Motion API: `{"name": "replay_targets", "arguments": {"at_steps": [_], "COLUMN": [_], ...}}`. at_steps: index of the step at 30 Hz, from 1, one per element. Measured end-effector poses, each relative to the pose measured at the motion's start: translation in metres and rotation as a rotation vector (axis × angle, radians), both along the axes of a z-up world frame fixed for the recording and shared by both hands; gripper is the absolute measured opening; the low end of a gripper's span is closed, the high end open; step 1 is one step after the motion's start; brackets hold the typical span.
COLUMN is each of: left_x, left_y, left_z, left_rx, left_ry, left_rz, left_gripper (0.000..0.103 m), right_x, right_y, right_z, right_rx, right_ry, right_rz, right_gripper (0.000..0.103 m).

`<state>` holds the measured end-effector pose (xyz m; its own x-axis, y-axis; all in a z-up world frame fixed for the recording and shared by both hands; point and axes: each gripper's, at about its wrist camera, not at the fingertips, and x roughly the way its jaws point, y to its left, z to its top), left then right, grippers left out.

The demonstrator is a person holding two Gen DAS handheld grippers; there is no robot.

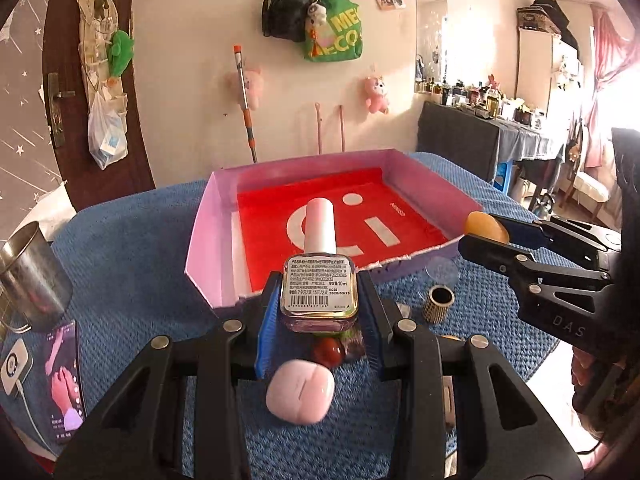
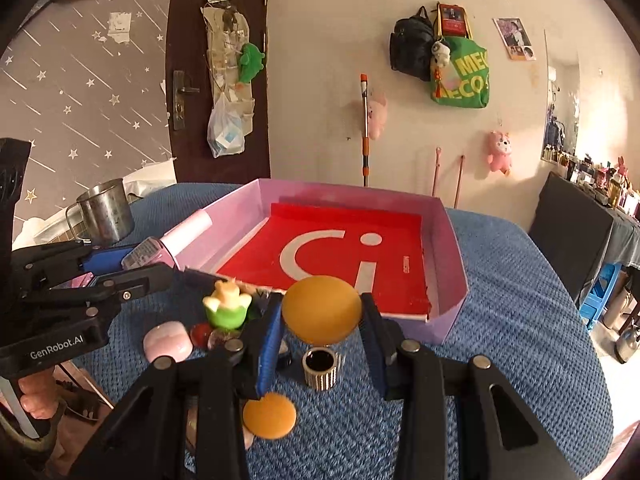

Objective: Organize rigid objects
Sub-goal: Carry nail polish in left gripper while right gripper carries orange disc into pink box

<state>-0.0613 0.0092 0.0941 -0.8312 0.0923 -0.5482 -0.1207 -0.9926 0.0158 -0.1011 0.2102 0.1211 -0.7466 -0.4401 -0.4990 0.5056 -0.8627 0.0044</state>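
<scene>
My left gripper (image 1: pixel 319 300) is shut on a nail polish bottle (image 1: pixel 319 280) with a pale pink cap and a printed label, held above the blue cloth just short of the pink box (image 1: pixel 208 224) with the red floor. That bottle (image 2: pixel 160 250) also shows at the left of the right wrist view. My right gripper (image 2: pixel 322 312) is shut on an orange-yellow disc (image 2: pixel 321 308), lifted near the box's (image 2: pixel 452 248) front edge. The disc (image 1: pixel 486 229) and the right gripper (image 1: pixel 488 236) appear at the right of the left wrist view.
On the blue cloth (image 2: pixel 500 340) lie a pink case (image 1: pixel 300 396), a red bead (image 1: pixel 328 354), a gold ring-shaped cap (image 2: pixel 322 368), a second orange disc (image 2: pixel 269 416) and a green-and-cream figurine (image 2: pixel 227 306). A steel mug (image 1: pixel 32 276) and a phone (image 1: pixel 64 380) sit at left.
</scene>
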Motion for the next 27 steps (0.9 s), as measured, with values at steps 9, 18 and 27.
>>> {"name": "replay_targets", "arguments": {"at_steps": [9,18,27], "left_x": [-0.024,-0.053,-0.089], "left_y": [-0.003,-0.010,-0.019], "left_z": [0.011,0.016,0.011], "left_rx": [-0.011,-0.005,0.001], "left_ry": [0.023,0.025,-0.004], "left_rz": [0.001,0.007,0.016], "left_gripper": [0.034,0.034,0.034], "right_x": [-0.019,-0.046,-0.080], "right_y": [-0.006,-0.009,-0.017], "right_z": [0.008,0.016,0.019], "right_rx": [-0.010,-0.013,0.000], "right_ry": [0.003,-0.005,-0.027], "right_rz": [0.009,0.006,0.004], "right_gripper": [0.040,0.040,0.040]}}
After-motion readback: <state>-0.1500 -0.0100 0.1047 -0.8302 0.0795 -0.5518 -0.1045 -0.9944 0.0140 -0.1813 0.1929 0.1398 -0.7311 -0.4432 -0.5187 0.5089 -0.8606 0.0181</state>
